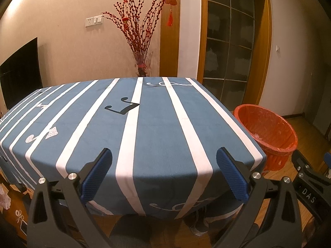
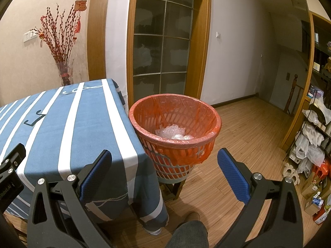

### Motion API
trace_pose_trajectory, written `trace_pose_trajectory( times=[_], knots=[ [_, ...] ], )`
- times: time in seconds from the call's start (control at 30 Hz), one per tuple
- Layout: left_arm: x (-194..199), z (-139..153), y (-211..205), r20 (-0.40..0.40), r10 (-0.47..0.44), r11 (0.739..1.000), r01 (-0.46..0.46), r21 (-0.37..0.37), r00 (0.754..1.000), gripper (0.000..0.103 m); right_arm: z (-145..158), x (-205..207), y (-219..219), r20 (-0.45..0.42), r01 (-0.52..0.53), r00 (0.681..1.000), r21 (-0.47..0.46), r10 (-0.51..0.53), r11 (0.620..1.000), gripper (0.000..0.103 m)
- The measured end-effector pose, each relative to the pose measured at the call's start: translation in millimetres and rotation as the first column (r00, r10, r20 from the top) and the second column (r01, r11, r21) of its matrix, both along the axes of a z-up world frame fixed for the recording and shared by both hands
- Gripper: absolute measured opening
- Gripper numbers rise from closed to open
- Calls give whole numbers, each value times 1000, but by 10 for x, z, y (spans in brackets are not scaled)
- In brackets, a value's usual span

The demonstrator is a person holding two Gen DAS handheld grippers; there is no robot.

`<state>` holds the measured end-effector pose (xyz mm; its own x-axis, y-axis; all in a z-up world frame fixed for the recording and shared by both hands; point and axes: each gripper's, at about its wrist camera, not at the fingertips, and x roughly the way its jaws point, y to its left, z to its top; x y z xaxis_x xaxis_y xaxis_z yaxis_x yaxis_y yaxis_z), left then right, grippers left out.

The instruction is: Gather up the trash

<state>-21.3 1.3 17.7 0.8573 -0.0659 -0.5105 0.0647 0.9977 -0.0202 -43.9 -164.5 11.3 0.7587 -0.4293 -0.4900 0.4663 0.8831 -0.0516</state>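
Observation:
A red mesh waste basket (image 2: 175,124) with a red bag liner stands just off the table's right edge; it also shows in the left wrist view (image 1: 266,132). Crumpled clear plastic trash (image 2: 173,133) lies inside it. The table (image 1: 157,124) has a blue cloth with white stripes, and I see no loose trash on it. My left gripper (image 1: 164,173) is open and empty over the table's near edge. My right gripper (image 2: 164,174) is open and empty, in front of the basket at the table's near right corner (image 2: 142,153).
A vase of red branches (image 1: 140,41) stands behind the table. A glass door (image 2: 163,41) is behind the basket. Wood floor (image 2: 248,134) lies to the right, with shelves and bags (image 2: 312,144) at the far right. A TV (image 1: 20,70) is at left.

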Motion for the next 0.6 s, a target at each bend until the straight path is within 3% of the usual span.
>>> trace_pose_trajectory(
  times=[0.6],
  knots=[
    [2,4,-4,0,0,1000,0,0,1000,99,2,2,16,-1,0,1000,1,0,1000,101]
  ],
)
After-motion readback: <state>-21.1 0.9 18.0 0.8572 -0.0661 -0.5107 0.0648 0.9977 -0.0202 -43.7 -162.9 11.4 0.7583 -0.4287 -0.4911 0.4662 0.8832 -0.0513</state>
